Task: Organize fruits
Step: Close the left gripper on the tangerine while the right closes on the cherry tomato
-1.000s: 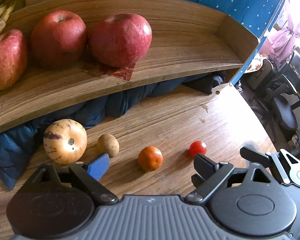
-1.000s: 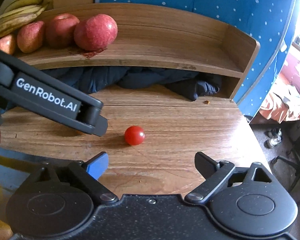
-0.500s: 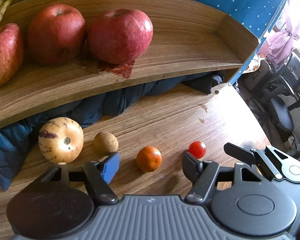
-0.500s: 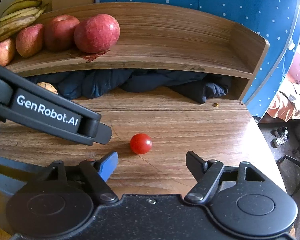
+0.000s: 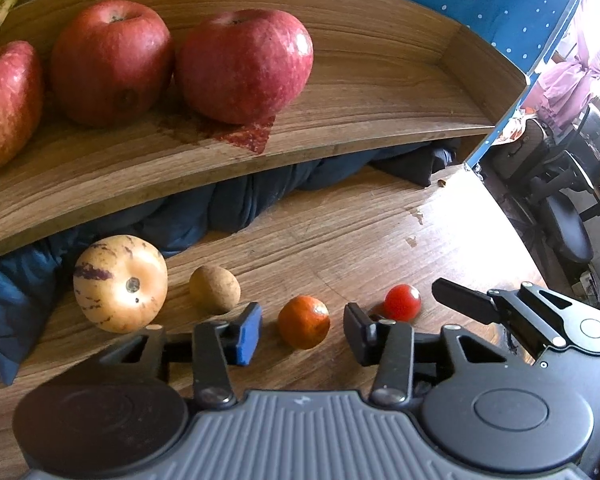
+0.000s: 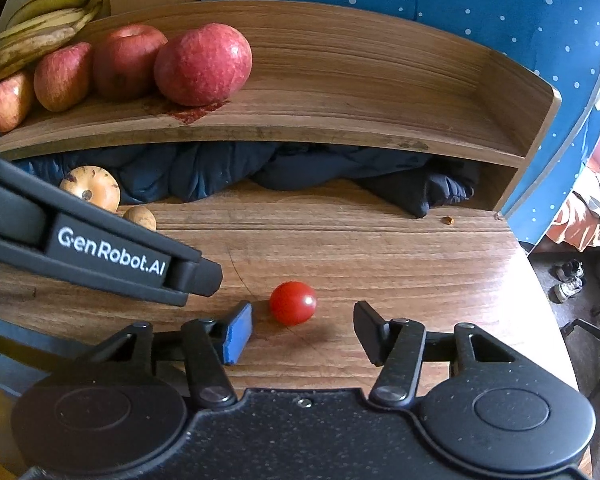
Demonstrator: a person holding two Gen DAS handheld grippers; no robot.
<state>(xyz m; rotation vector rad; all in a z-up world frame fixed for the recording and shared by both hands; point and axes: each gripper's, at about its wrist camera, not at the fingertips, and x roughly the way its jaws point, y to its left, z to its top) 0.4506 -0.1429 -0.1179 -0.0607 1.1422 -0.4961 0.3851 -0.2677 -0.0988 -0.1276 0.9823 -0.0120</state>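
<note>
Left gripper (image 5: 302, 330) jaws apart, straddling the tangerine (image 5: 303, 322) on the desk (image 5: 340, 240), not touching. Right gripper (image 6: 304, 334) also spread, cherry tomato (image 6: 292, 303) between its tips, nearer the blue pad. Pepino melon (image 5: 120, 283) at 9 o'clock from the tangerine, small brown fruit (image 5: 215, 289) between them. Apples (image 5: 244, 66) on the shelf (image 5: 360, 120) at 12.

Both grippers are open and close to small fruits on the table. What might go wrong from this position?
1. The left gripper brackets the small orange fruit, while the right gripper brackets the cherry tomato. Both fruits are round and may roll out when the fingers shut.
2. The two grippers are very near each other, so they may collide.
3. The tomato looks soft; a hard squeeze may crush it.
</note>
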